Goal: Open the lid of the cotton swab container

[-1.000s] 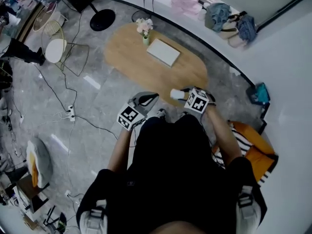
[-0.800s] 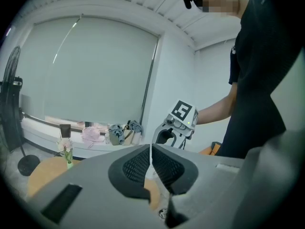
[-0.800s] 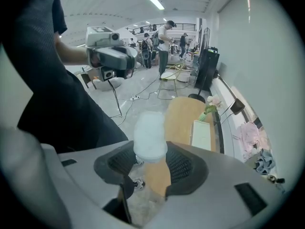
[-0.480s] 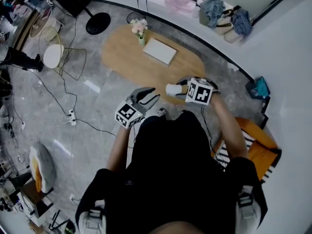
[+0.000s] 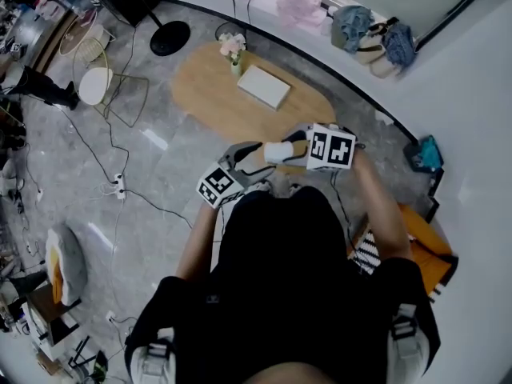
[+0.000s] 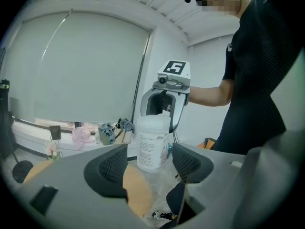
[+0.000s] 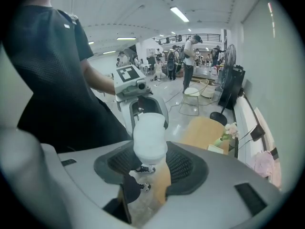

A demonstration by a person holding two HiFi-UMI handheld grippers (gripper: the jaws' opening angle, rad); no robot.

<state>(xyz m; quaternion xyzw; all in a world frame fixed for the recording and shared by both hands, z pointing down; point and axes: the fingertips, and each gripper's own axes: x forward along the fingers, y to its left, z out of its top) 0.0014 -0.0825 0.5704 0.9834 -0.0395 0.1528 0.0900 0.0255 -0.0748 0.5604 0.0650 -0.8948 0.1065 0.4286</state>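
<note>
Above the near edge of the wooden table (image 5: 232,106), the right gripper (image 5: 304,152) grasps the white cotton swab container (image 5: 279,152) between its pads, while the left gripper (image 5: 250,157) (its jaws have just been opening) stands released, with the container facing its gap and not pressed.

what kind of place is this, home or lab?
Likely an open studio or lab hall, not a home: loose cables and a power strip cross the grey floor beside an oval wooden table, and a group of people stands farther down the hall.
</note>
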